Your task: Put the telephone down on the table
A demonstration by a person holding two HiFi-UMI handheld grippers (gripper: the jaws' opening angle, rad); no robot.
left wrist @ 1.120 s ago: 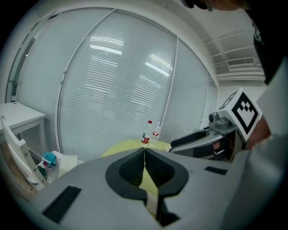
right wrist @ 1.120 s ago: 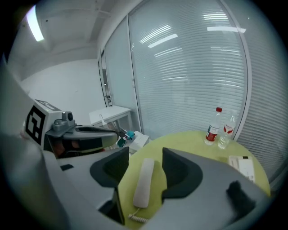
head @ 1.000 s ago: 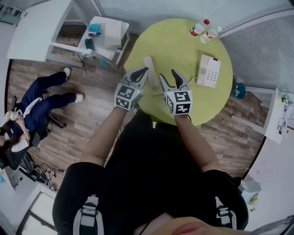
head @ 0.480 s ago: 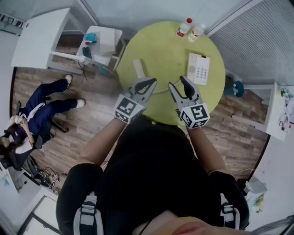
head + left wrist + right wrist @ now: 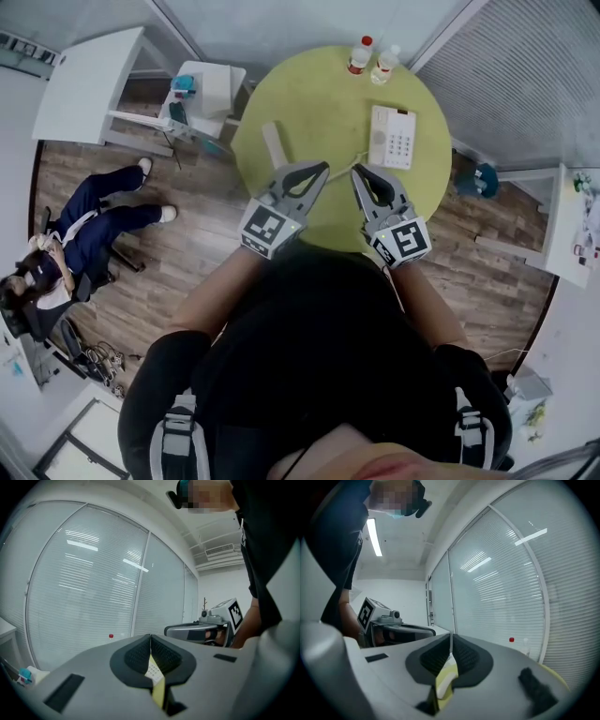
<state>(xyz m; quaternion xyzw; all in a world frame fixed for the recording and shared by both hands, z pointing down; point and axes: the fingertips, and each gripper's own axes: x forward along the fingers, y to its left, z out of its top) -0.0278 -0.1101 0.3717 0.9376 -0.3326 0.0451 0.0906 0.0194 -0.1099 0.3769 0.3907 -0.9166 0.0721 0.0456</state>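
Observation:
The white telephone base (image 5: 392, 137) with its keypad lies on the round yellow-green table (image 5: 319, 94), right of centre. Its pale handset (image 5: 273, 145) lies apart on the table's left side, with a thin cord (image 5: 349, 167) running between them. My left gripper (image 5: 322, 169) hangs over the table's near edge, shut and empty (image 5: 150, 638). My right gripper (image 5: 359, 174) is beside it; its jaws have just been closing and now meet with nothing between them (image 5: 451, 639). Neither gripper touches the telephone.
Two small bottles (image 5: 359, 54) (image 5: 382, 64) stand at the table's far edge. A white side table (image 5: 211, 80) and a white desk (image 5: 89, 84) are at the left, and a person (image 5: 56, 258) sits on the floor side there. Blinds line the far wall.
Both grippers have lifted and drawn back from the table's middle toward its near edge. The right jaws went from wide open to shut. The left stayed shut.

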